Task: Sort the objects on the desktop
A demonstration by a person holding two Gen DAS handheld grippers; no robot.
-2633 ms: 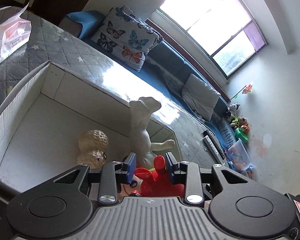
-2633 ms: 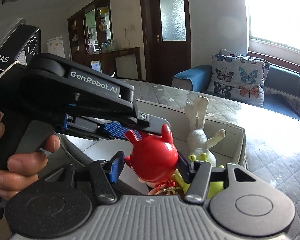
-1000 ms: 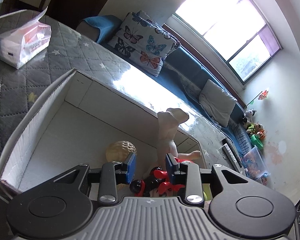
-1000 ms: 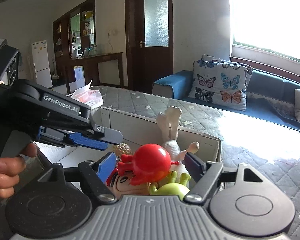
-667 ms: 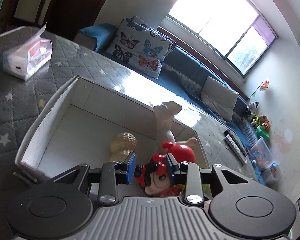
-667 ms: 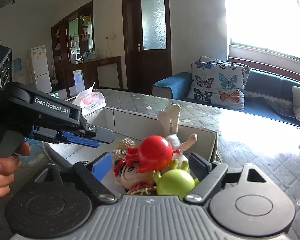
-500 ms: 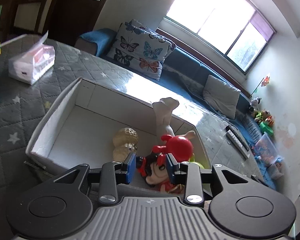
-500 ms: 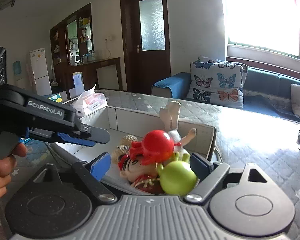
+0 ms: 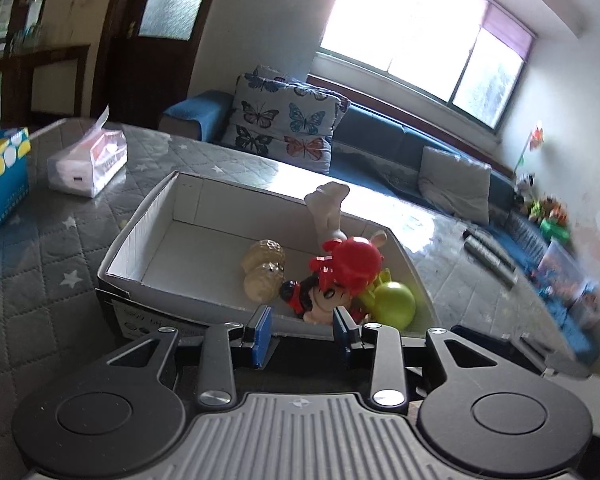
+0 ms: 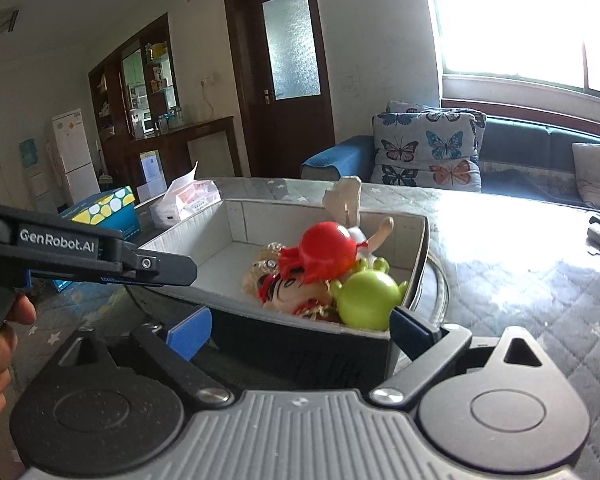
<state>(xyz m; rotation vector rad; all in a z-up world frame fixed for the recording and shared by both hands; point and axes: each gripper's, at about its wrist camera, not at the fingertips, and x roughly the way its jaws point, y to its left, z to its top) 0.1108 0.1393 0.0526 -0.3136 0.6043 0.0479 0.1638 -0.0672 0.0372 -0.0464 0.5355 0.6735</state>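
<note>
both grippers, left gripper (image 9: 302,330) and right gripper (image 10: 300,326), are now hanging released and empty, backing away from the box (image 10: 324,350); the red toy (image 10: 324,254), dropped at frame centre, is sitting sorted.

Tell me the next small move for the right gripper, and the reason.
Probably swing the right gripper toward the tissue pack or the blue box. Its jaws stand wide open and empty, the left gripper is empty too, and the red toy and green toy lie inside the white box, while those two sit loose on the quilted table.
</note>
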